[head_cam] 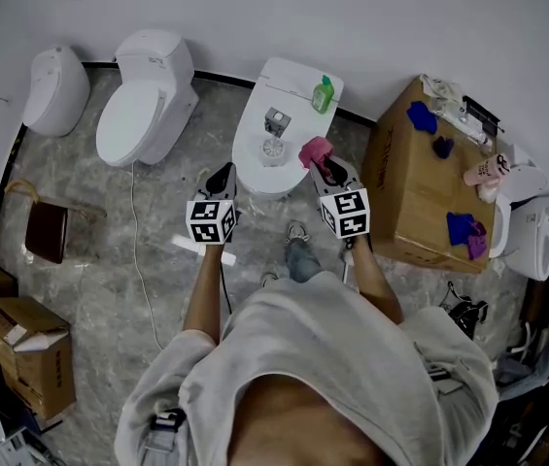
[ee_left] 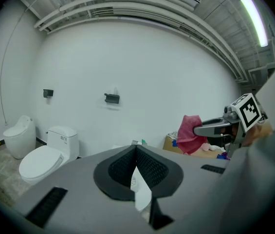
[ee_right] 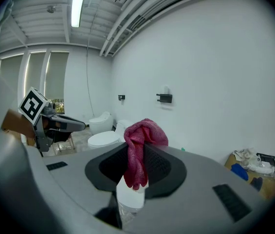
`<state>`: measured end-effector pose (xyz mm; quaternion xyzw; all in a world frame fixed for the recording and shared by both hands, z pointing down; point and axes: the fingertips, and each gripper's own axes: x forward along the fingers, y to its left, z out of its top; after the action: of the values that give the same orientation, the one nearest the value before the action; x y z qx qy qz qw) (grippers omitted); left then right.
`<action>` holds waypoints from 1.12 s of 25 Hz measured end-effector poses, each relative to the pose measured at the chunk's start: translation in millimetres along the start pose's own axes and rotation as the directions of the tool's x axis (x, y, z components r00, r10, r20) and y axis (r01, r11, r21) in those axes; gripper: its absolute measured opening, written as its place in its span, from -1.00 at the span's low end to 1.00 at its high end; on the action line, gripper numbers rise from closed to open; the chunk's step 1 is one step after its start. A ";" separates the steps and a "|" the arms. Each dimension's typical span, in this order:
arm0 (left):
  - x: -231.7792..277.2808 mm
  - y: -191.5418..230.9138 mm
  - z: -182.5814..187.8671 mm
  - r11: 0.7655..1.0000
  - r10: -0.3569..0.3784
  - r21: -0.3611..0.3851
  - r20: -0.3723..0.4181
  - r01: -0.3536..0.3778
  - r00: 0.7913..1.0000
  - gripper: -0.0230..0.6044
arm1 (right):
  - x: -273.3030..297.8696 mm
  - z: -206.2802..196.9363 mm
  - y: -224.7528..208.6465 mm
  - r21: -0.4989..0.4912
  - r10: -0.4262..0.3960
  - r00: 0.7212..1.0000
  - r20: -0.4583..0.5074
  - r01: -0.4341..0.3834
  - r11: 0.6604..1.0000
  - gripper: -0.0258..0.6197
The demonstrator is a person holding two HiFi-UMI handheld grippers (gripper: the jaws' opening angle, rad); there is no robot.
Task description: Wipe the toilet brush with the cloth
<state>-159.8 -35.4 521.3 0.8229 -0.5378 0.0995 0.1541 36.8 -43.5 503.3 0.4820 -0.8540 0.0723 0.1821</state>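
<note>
1. Roughly central: closed toilet point(head_cam: 251, 159), taken as landmark. Three toilets counted along the wall. Second toilet point(head_cam: 148, 105) and small third toilet point(head_cam: 55, 90) both off to its left.
2. One toilet brush point(head_cam: 272, 149), seen from above as a white round thing standing on the landmark's lid. Touched by neither gripper.
3. One green bottle point(head_cam: 324, 93) upright on the landmark's tank, behind the brush.
4. Two grippers, both in front of the landmark.
5. Left gripper point(ee_left: 136, 160) at the landmark's front-left rim. Jaws pressed together, nothing between them.
6. Right gripper point(ee_right: 137, 165) at the front-right rim. Jaws clamped on one pink cloth point(ee_right: 140, 145), bunched above the pads and hanging below them.
7. Cloth just right of the brush, apart from it.
8. One cardboard box point(head_cam: 400, 197) right of the landmark, with blue and purple bunches on top.
</note>
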 end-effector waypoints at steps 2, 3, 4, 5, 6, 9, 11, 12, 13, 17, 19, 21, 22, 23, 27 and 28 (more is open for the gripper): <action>12.8 1.0 5.2 1.000 0.003 0.000 -0.005 -0.003 1.000 -0.87 | 10.8 3.7 -9.6 0.002 0.010 1.000 -0.001 -0.010 1.000 -0.61; 19.1 1.1 7.7 1.000 0.005 0.000 -0.008 -0.005 1.000 -0.87 | 16.1 5.7 -14.2 0.003 0.016 1.000 -0.001 -0.016 1.000 -0.61; 25.3 1.0 10.1 1.000 0.007 0.000 -0.011 -0.007 1.000 -0.87 | 21.4 7.6 -19.0 0.004 0.022 1.000 -0.001 -0.022 1.000 -0.61; 31.4 0.6 12.2 1.000 0.009 -0.001 -0.014 -0.009 1.000 -0.87 | 26.5 9.4 -23.9 0.004 0.029 1.000 -0.001 -0.029 1.000 -0.61; 37.3 0.1 14.2 1.000 0.012 -0.003 -0.016 -0.012 1.000 -0.87 | 31.5 10.9 -28.7 0.005 0.037 0.999 -0.001 -0.037 0.999 -0.61; 54.9 -1.9 18.3 1.000 0.022 -0.010 -0.025 -0.022 0.999 -0.87 | 47.6 14.5 -42.8 0.005 0.063 0.998 -0.004 -0.063 0.998 -0.61; 66.3 -2.7 18.7 0.999 0.031 -0.018 -0.034 -0.031 0.999 -0.87 | 58.8 17.2 -52.3 0.005 0.080 0.997 -0.003 -0.080 0.997 -0.61; 71.8 -2.9 18.9 0.999 0.035 -0.022 -0.038 -0.036 0.999 -0.87 | 64.4 18.7 -56.6 0.005 0.089 0.996 -0.002 -0.089 0.996 -0.61; 77.3 -3.0 19.4 0.999 0.040 -0.025 -0.042 -0.041 0.998 -0.87 | 70.0 20.1 -60.7 0.005 0.098 0.995 -0.002 -0.098 0.995 -0.61; 99.7 -3.1 21.9 0.998 0.057 -0.033 -0.055 -0.059 0.997 -0.87 | 90.3 22.7 -74.6 0.005 0.137 0.990 -0.008 -0.137 0.990 -0.61; 108.8 -2.1 22.8 0.997 0.069 -0.033 -0.064 -0.071 0.996 -0.87 | 98.8 22.5 -78.5 0.005 0.160 0.987 -0.014 -0.160 0.987 -0.61; 118.6 -0.8 23.1 0.996 0.081 -0.029 -0.073 -0.083 0.994 -0.87 | 107.4 21.0 -83.2 0.007 0.182 0.983 -0.020 -0.182 0.983 -0.61; 123.4 0.0 22.7 0.996 0.087 -0.027 -0.077 -0.089 0.993 -0.87 | 111.6 19.5 -85.6 0.007 0.192 0.981 -0.023 -0.192 0.981 -0.61; 127.6 0.6 22.2 0.995 0.092 -0.026 -0.081 -0.094 0.992 -0.87 | 115.6 17.7 -87.5 0.006 0.202 0.979 -0.028 -0.202 0.979 -0.61; 140.0 -0.6 20.3 0.995 0.092 -0.021 -0.100 -0.095 0.991 -0.87 | 128.3 12.7 -89.3 0.008 0.238 0.970 -0.046 -0.238 0.971 -0.61; 142.9 -1.3 18.8 0.996 0.089 -0.019 -0.108 -0.092 0.990 -0.87 | 130.6 12.0 -89.1 0.010 0.245 0.968 -0.049 -0.244 0.970 -0.61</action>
<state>-101.2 -163.8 550.6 0.7893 -0.5666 0.1439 0.1878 48.4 -197.9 537.3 0.3715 -0.9019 0.1080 0.1922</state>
